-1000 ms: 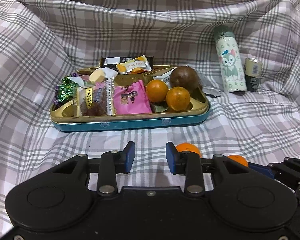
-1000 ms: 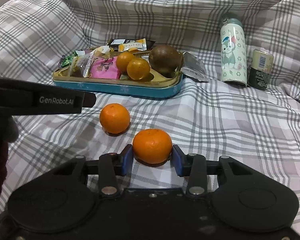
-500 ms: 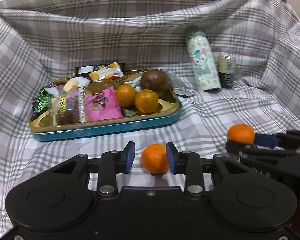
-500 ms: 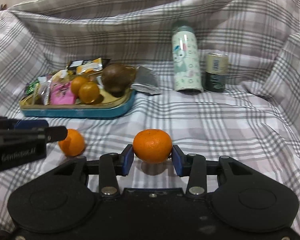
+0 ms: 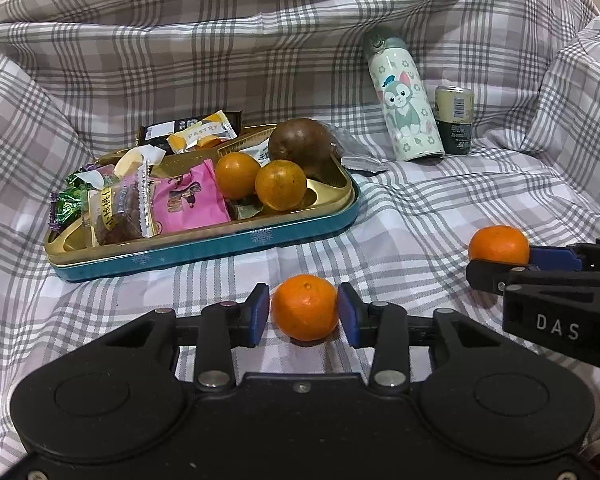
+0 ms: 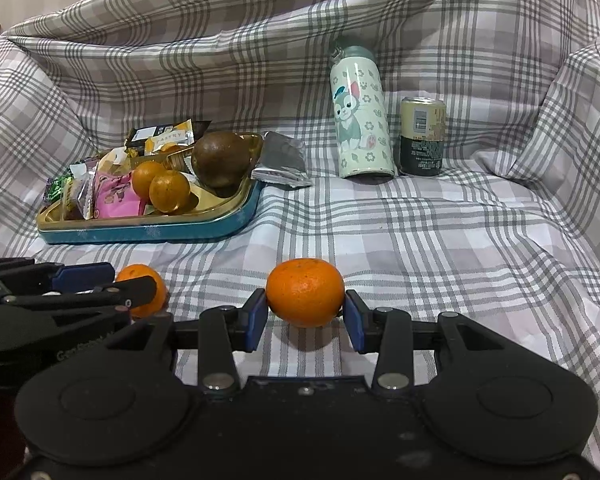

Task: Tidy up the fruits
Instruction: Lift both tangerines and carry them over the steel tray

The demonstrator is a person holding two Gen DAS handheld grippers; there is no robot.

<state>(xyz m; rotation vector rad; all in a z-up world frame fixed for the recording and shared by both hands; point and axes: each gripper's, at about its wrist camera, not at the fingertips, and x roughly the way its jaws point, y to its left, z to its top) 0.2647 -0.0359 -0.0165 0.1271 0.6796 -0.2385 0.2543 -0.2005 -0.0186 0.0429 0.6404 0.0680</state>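
A mandarin (image 5: 304, 307) rests on the plaid cloth between the blue pads of my left gripper (image 5: 303, 312), which stands open around it with thin gaps on both sides. My right gripper (image 6: 305, 312) is shut on a second mandarin (image 6: 305, 292), held just above the cloth; from the left wrist view this pair sits at the right (image 5: 499, 245). The teal and gold tray (image 5: 204, 252) lies further back to the left. It carries two oranges (image 5: 281, 185), a brown round fruit (image 5: 302, 146) and several snack packets (image 5: 190, 198).
A cat-print bottle (image 5: 404, 100) and a drink can (image 5: 454, 120) stand at the back right. A silver foil packet (image 6: 282, 162) lies beside the tray's right end. Raised folds of plaid cloth (image 6: 560, 128) ring the area.
My left gripper swung right and closed in until the loose mandarin came between its pads. My right gripper moved right and back from the tray, carrying its mandarin off the cloth.
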